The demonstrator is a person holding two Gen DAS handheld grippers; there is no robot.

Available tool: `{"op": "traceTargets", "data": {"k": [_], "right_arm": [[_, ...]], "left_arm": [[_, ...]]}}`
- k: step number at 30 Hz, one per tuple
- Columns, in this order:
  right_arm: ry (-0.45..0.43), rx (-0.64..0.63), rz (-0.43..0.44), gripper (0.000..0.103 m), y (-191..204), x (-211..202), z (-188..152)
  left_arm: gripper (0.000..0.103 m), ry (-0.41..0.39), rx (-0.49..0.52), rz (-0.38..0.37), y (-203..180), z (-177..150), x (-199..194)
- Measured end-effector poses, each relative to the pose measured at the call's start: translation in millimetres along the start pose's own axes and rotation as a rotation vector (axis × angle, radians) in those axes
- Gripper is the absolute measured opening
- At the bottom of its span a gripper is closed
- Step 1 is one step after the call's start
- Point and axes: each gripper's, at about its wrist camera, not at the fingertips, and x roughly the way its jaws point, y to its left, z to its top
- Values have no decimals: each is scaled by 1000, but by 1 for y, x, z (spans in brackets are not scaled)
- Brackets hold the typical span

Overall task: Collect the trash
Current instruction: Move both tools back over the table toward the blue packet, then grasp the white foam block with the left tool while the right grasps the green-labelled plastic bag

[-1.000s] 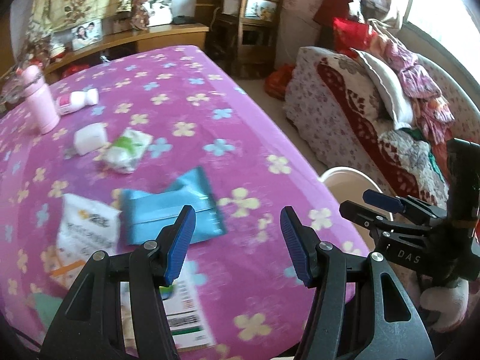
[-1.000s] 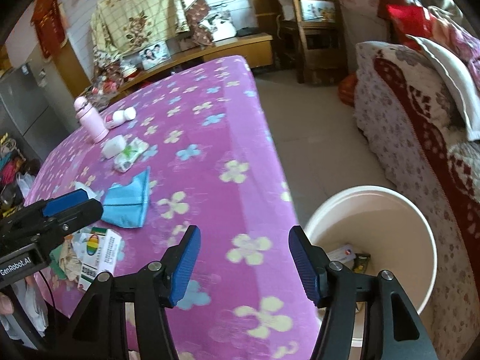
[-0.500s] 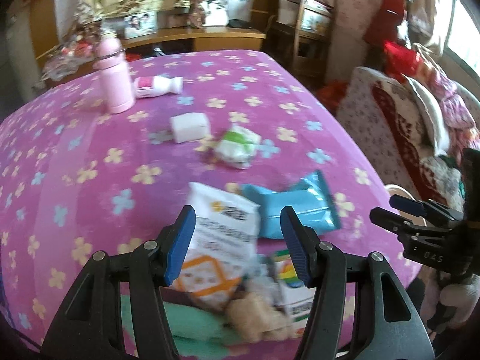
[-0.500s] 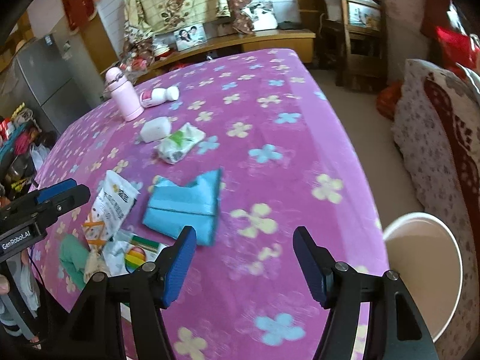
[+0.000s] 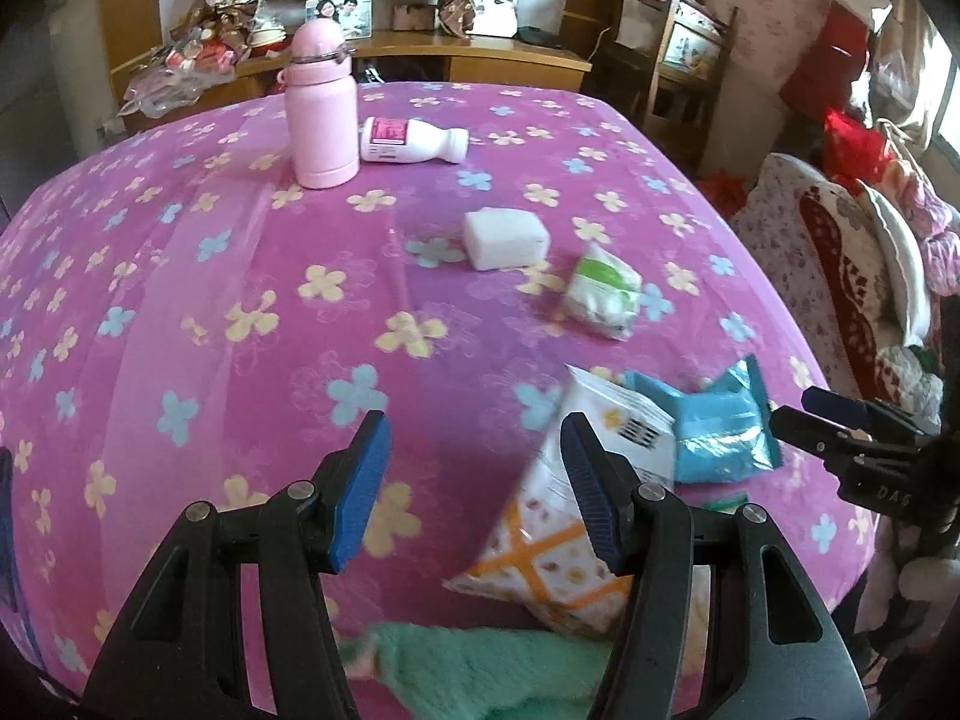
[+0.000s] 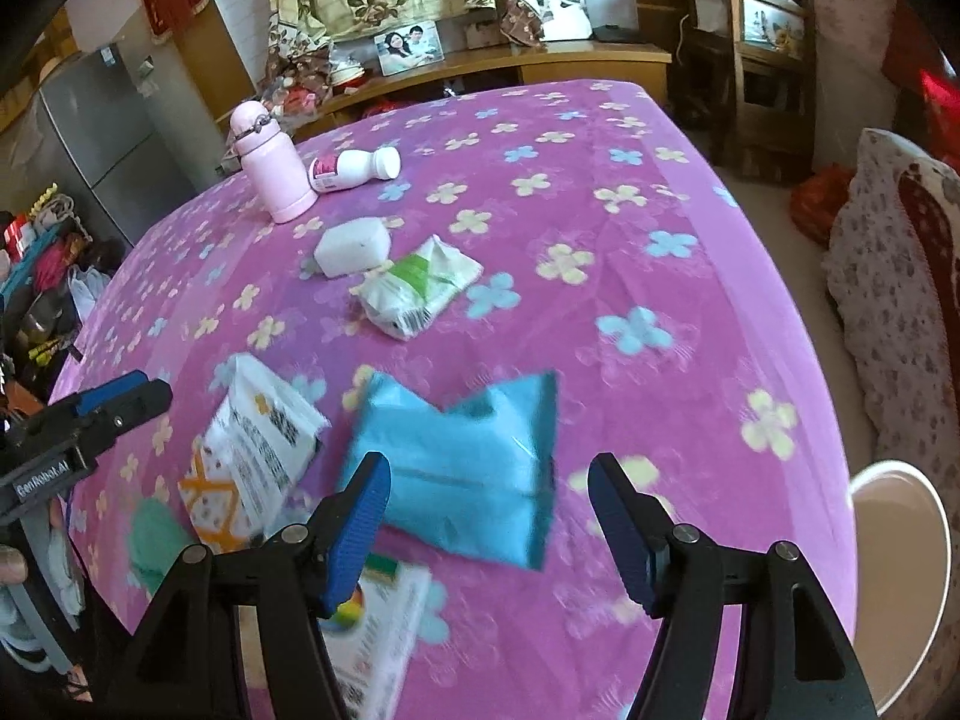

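Trash lies scattered over a pink flowered table (image 6: pixel 690 192). Nearest the right gripper (image 6: pixel 489 516) is a blue packet (image 6: pixel 462 468), flat on the cloth just ahead of the parted jaws, which have just been opening and have nothing between them. Left of the packet sits a white and orange bag (image 6: pixel 252 450), with a green cloth (image 6: pixel 153 540) beside it at the table edge and a printed box (image 6: pixel 378 618) under the right gripper's left finger. Farther back are a white and green wrapper (image 6: pixel 420 288), a white block (image 6: pixel 351 247), a white bottle (image 6: pixel 354 168) on its side and an upright pink flask (image 6: pixel 270 165). A white bin (image 6: pixel 900 576) stands on the floor at the table's right. The left gripper (image 5: pixel 474 489) hovers over bare cloth, jaws apart and empty, the white and orange bag partly behind its right finger.
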Motion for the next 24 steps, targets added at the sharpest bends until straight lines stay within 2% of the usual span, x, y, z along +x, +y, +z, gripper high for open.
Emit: {"op": "traceTargets", "data": {"k": [11,19,24], "right_arm": [[51,21,16,67,26,60,53],[116,68,-1,67,30,110,96],[153,51,-31,68,39,135,112]], "left_arm": [[57,-7,11,13,14,44,34],[57,11,9,1,23,79,65],[57,13,-17,22,30,99,80]]}}
